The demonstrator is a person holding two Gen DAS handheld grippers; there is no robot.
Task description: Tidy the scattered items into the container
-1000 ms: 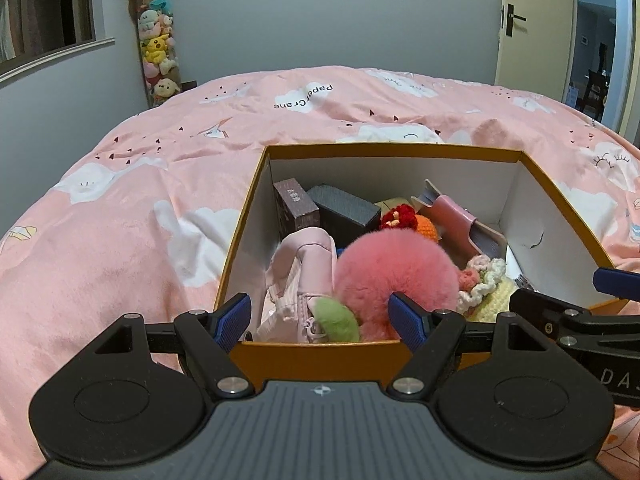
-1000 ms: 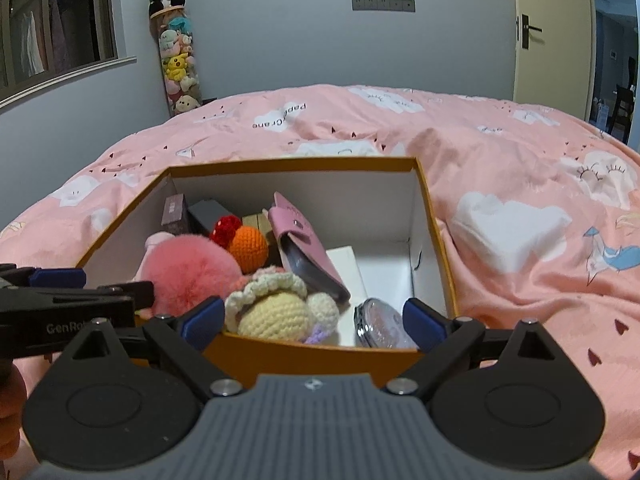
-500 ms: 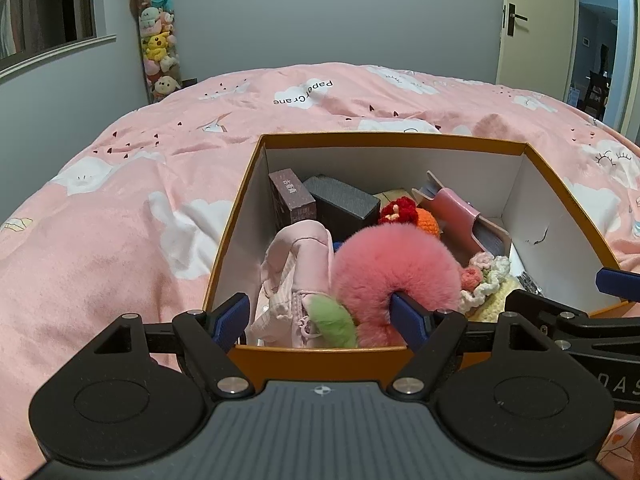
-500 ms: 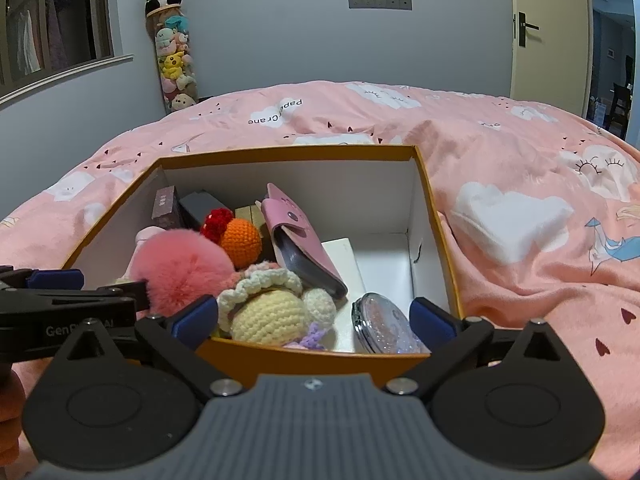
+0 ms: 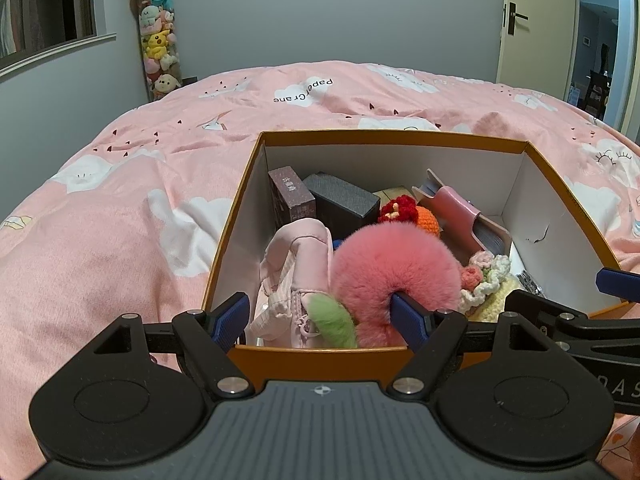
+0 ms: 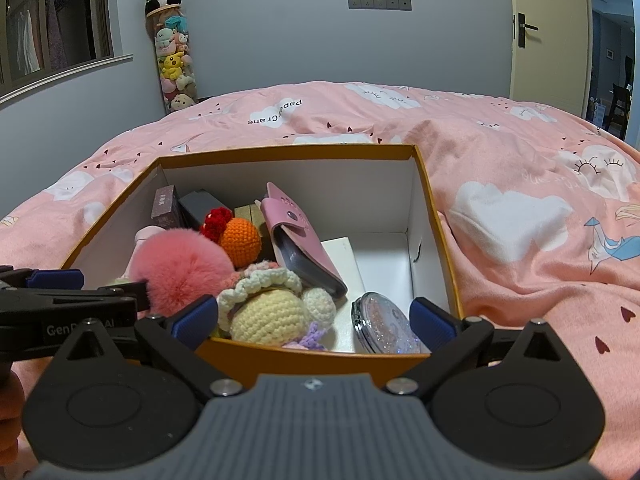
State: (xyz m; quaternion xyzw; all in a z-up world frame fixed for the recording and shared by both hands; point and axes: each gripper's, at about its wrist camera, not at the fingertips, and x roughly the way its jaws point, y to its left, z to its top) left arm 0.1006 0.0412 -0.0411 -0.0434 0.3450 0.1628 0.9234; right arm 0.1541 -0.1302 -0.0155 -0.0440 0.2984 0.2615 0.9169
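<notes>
Orange box [image 5: 320,354] w/ white inside; pink pompom [image 5: 394,268]; pink cloud-print bedspread [image 5: 120,216]; blue finger pads [image 6: 194,316].

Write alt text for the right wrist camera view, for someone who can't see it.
An orange-rimmed cardboard box on a pink cloud-print bedspread holds a pink pompom, crocheted toys, a pink wallet and a glittery compact mirror. The open right gripper sits at the box's near edge, with the left gripper entering from the left.

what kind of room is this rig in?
Most likely a bedroom: the orange box sits on a bed with a pink cloud-print duvet, a tall tube of plush toys stands in the corner, and a door is on the right.
</notes>
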